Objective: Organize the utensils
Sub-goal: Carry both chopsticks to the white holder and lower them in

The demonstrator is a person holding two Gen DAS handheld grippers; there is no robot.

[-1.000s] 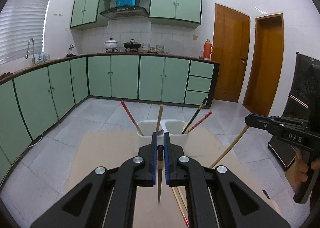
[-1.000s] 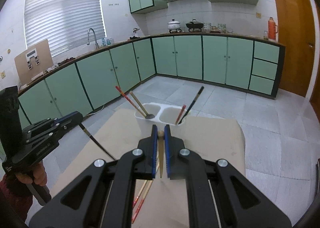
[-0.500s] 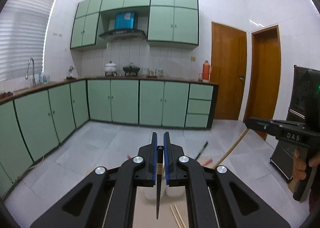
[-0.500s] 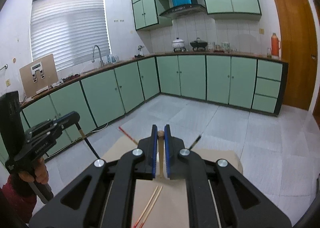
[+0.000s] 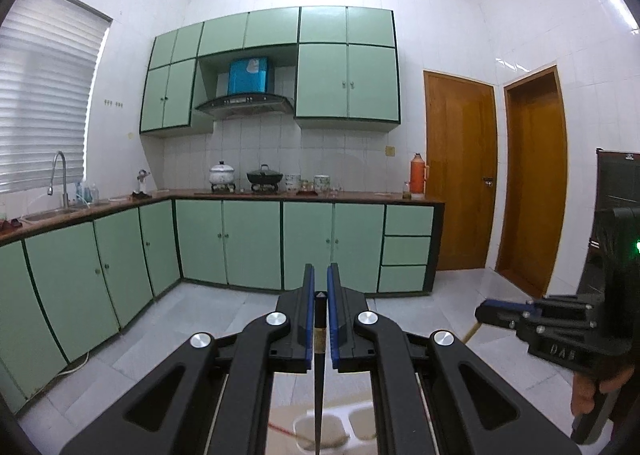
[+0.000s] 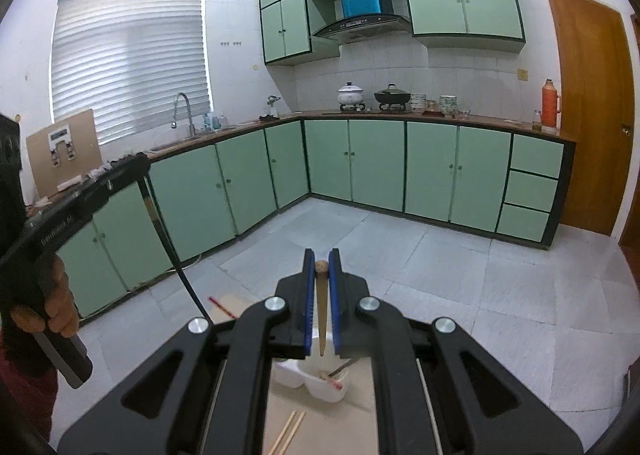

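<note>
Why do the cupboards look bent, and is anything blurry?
Left wrist view: the fisheye lens bows the green cupboards; the white holder at the bottom is soft; glare streaks the right wall. Right wrist view: same bowing, dark corners; the window blinds glow bright, and the tongs look sharp.

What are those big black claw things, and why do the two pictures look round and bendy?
Each black claw is a hand-held gripper: a person squeezes one in each hand, no robot. A small wide-eyed camera sits on each, which bends the kitchen. One picture looks along the left hand-held gripper, which pinches a dark chopstick pointing down. The other looks along the right hand-held gripper, which pinches a wooden chopstick. Each camera also sees the other one off to the side, with the person's hand. Below, on a brown board, stands a white holder with two cups and some sticks inside. A pair of loose chopsticks lies nearby.
</note>
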